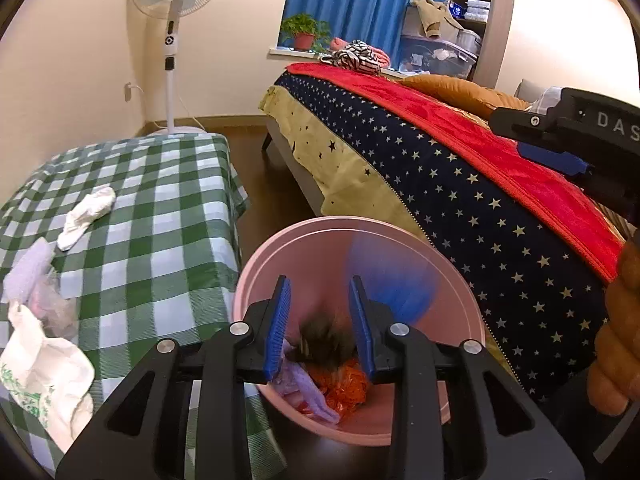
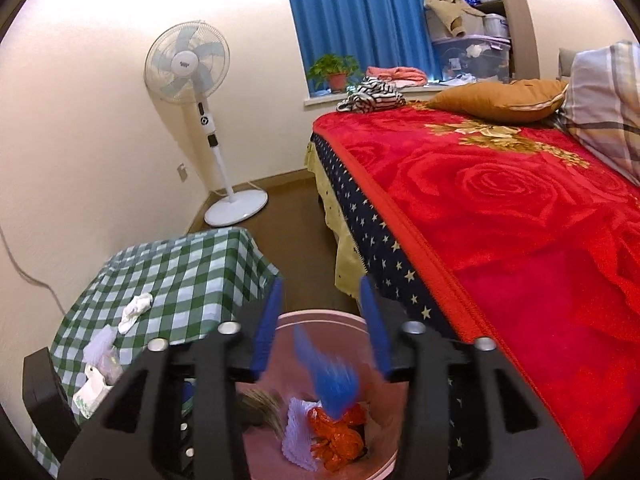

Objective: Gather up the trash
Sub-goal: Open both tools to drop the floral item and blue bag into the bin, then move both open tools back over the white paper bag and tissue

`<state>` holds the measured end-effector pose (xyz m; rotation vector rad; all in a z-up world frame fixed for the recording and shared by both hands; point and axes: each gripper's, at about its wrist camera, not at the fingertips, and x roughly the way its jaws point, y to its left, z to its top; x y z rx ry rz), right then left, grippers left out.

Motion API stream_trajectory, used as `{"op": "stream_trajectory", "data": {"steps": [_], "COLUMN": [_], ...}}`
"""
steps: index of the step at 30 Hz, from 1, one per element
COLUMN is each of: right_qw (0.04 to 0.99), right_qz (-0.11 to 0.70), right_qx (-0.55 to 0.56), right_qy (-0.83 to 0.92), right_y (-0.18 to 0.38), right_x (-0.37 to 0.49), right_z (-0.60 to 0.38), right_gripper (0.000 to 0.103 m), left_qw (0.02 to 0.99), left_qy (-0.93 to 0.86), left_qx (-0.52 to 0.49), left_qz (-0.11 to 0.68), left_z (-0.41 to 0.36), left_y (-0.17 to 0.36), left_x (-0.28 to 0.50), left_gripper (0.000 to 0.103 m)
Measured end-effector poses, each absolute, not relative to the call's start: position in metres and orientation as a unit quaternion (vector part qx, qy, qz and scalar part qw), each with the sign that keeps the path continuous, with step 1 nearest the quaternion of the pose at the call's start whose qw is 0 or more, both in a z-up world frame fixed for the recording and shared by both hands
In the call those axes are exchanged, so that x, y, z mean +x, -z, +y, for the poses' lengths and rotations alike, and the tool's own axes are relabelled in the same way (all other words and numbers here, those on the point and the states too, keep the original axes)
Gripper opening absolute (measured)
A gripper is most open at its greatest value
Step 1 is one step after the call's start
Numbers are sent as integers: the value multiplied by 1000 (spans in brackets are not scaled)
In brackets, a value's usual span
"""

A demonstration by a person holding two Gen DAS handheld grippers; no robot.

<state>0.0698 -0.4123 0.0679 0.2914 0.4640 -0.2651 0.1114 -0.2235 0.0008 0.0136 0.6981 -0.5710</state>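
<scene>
Cream walls enclose a bedroom in which a bed (image 2: 500, 216) with a red rose blanket fills the right side and a white pedestal fan (image 2: 192, 80) stands in the far left corner. A bench (image 1: 160, 208) covered with a green checked cloth is seen on the left, and a pink bin (image 1: 452, 276) is placed on the dark floor between the bench and the bed, just beside both.

The left gripper (image 1: 320, 328) is held over the mouth of the bin, its jaws partly open with nothing pressed between the blue pads; a dark blurred item (image 1: 324, 344) is seen in the gap, apart from the pads and over the bin. The right gripper (image 2: 324, 324) is held over the same bin, its jaws likewise partly open and gripping nothing; a blue blurred item (image 2: 332, 380) is seen between and below them, inside the bin's mouth.

Inside the bin an orange crumpled wrapper (image 2: 340, 436) and a pale lilac cloth (image 2: 300, 436) are seen lying together. On the bench a white crumpled sock (image 1: 86, 216) is left near the middle, with a lilac cloth (image 1: 30, 268) and a white printed bag (image 1: 44, 372) nearer, at the left edge.

A hand (image 1: 618, 332) holding the right gripper is visible at the right of the left wrist view.
</scene>
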Motion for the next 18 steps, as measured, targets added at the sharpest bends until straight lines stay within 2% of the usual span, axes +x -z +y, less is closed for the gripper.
{"op": "stream_trajectory", "data": {"steps": [18], "right_qw": [971], "right_qz": [217], "right_qx": [82], "right_qy": [58], "right_y": [-77], "right_x": [61], "right_z": [-347], "right_gripper": [44], "left_qw": [932], "left_qy": [197], "left_qx": [-9], "left_qz": [304], "left_z": [-112], "left_y": [-41], "left_x": [84], "left_gripper": [30]}}
